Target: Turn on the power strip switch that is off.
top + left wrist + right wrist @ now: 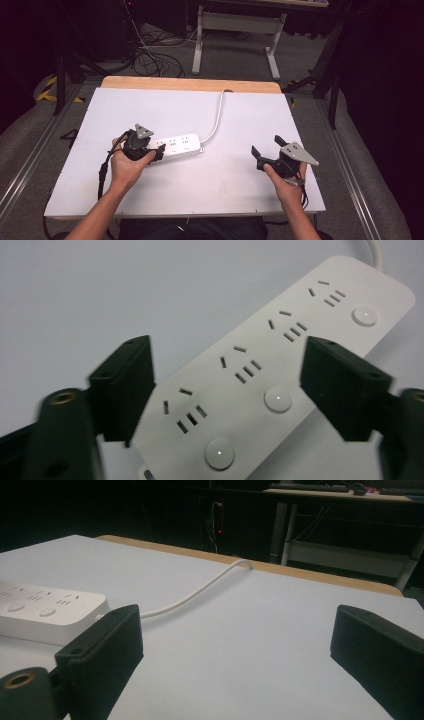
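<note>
A white power strip (176, 144) with several sockets and round buttons lies left of the table's middle. Its white cable (218, 112) runs to the far edge. My left gripper (156, 151) is at the strip's left end. In the left gripper view the left gripper (227, 385) stands open, its jaws straddling the power strip (260, 370), and their tips overlap its long edges. My right gripper (266, 146) is held open over bare table at the right, well apart from the strip. In the right gripper view the right gripper (235, 630) has nothing between its jaws, and the power strip (45, 611) lies at the left.
The white tabletop (240, 170) has a wooden strip (190, 84) along its far edge. Behind it stand a table frame (235, 30) and loose cables (150, 57) on the floor. Metal rails (350, 175) run along both sides of the table.
</note>
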